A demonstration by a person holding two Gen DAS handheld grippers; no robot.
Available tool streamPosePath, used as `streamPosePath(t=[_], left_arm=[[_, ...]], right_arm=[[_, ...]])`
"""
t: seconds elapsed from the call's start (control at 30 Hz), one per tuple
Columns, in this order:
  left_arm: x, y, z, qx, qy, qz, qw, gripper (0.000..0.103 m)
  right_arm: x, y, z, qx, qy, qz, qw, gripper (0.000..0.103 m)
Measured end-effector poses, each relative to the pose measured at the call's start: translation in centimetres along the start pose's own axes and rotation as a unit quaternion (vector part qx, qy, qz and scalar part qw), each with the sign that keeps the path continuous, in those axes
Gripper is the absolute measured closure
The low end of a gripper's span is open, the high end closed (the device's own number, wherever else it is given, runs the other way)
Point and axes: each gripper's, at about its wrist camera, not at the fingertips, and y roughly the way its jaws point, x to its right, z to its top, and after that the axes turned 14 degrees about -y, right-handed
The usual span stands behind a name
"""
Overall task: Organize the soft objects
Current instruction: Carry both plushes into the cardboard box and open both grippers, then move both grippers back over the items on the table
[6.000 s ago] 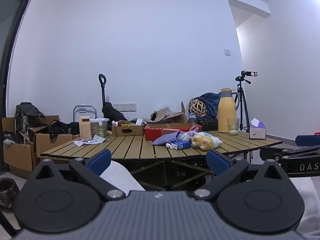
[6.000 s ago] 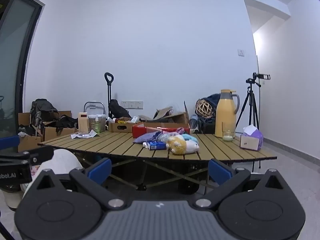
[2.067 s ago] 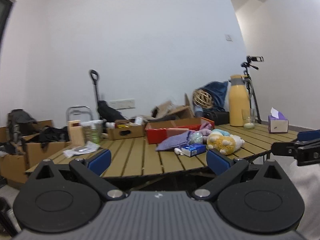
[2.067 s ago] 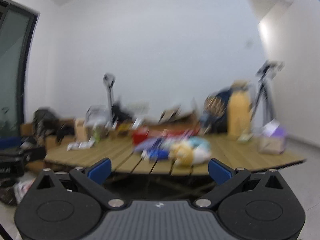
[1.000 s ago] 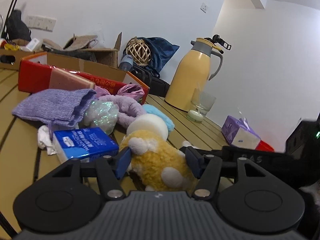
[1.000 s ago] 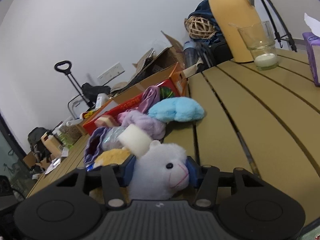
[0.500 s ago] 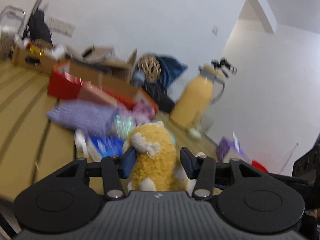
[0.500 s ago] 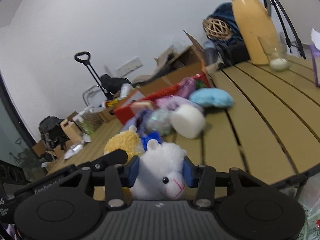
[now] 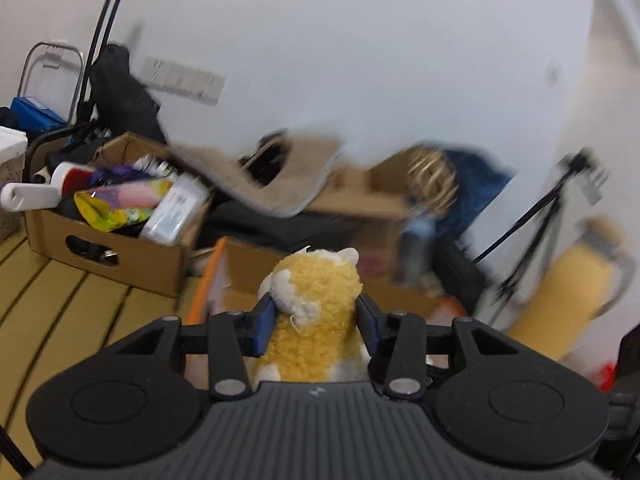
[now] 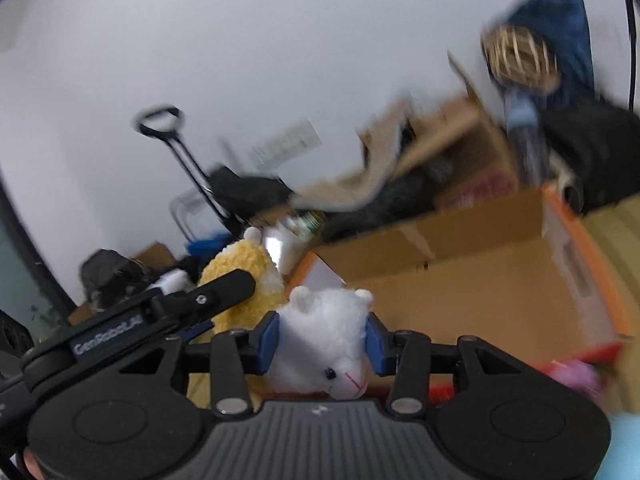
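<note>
Left gripper [image 9: 316, 322] is clamped on the yellow plush [image 9: 314, 312], blue pads pressing into the fleece on both sides, and its jaws have just been closing further onto the toy. Right gripper [image 10: 322, 338] matches it, squeezed around the white plush [image 10: 326, 338], whose pink snout points down toward the camera; these jaws have narrowed over the last second too and now sit settled, about half closed on the soft body. A second ago both toys lay on the slatted surface [image 9: 60, 304] among a blue packet and a purple pouch; now both are up in the air, side by side, the yellow one showing just left of the white one in the right wrist view. Directly beyond them is the orange-edged box [image 10: 500, 280], open and, as far as the blur allows, with a bare cardboard floor. That reads as the destination: two soft items picked in one go and nearly at the drop point, with release over the box looking like the next call. Left of it stands the cardboard box [image 9: 108, 248] stuffed with bottles and packets. Farther back, a yellow jug [image 9: 568, 300] at the right, heaped bags and flattened cardboard, then the white wall.
</note>
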Motion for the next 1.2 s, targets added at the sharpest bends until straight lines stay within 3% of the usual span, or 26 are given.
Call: streamPosePath(t=[0.1,0.2,0.43,0.53,0.6,0.73,0.93,1.07,1.2], left_arm=[[-1.2,2.8,-1.0,-0.050,0.027,0.036,0.9977,0.060],[-2.8,3.0,-2.3,-0.066,0.036,0.052,0.9958,0.060],[-2.9,2.2,-3.2,-0.052,0.038,0.058,0.9963,0.058],[-2.1,1.5,-2.6,-0.056,0.051,0.071,0.9946,0.053],[-1.1,-0.3,-2.0,-0.036,0.069,0.081,0.9936,0.050],[1.3,-6.3,-0.3,-0.006,0.082,0.073,0.9939,0.048],[4.3,-16.9,-0.3,0.052,0.116,0.054,0.9905,0.035],[4.1,-24.4,-5.6,0.084,0.127,0.025,0.9880,0.030],[2.7,-31.8,-14.2,0.107,0.129,-0.005,0.9858,0.021]], right_arm=[[1.0,4.7,0.3,-0.070,-0.012,-0.014,0.997,0.058],[1.5,7.3,-0.8,-0.125,-0.026,0.007,0.992,0.057],[0.8,6.5,-1.2,-0.129,-0.070,0.014,0.989,0.053],[0.5,5.9,-0.8,-0.125,-0.085,-0.007,0.989,0.050],[-0.3,4.0,-0.2,-0.115,-0.097,-0.031,0.988,0.050],[-1.4,-3.5,2.2,-0.067,-0.096,-0.036,0.992,0.048],[-2.5,-16.7,3.2,0.001,-0.129,-0.093,0.987,0.034],[-3.2,-24.2,-1.3,0.027,-0.145,-0.130,0.980,0.033],[-5.3,-30.8,-10.4,0.065,-0.186,-0.160,0.967,0.026]])
